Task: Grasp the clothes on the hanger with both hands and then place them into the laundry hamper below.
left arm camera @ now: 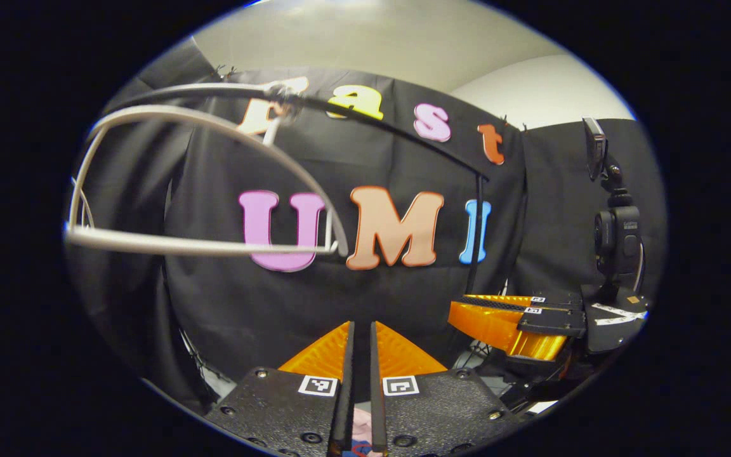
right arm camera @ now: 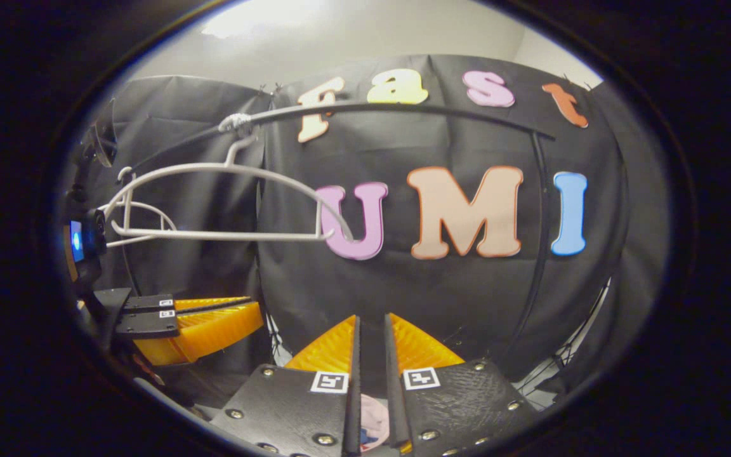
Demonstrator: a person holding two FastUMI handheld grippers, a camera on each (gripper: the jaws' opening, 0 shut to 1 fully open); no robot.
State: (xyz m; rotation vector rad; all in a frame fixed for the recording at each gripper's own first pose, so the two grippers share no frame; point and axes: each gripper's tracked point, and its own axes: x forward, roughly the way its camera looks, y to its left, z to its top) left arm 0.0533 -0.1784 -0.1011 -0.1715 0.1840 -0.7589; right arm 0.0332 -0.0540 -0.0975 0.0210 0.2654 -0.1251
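Overhead, a bare white hanger (left arm camera: 200, 184) is hanging from the dark rail (right arm camera: 403, 111), with both tools held below it. The left hand-held gripper (left arm camera: 359, 343) is holding its orange fingers almost together, a narrow gap between them, and pink cloth (left arm camera: 360, 435) is showing low in that gap. The right hand-held gripper (right arm camera: 370, 343) is standing likewise, slightly parted, with pink clothes (right arm camera: 375, 412) glimpsed beneath; whether either is actually pinching fabric, I cannot tell.
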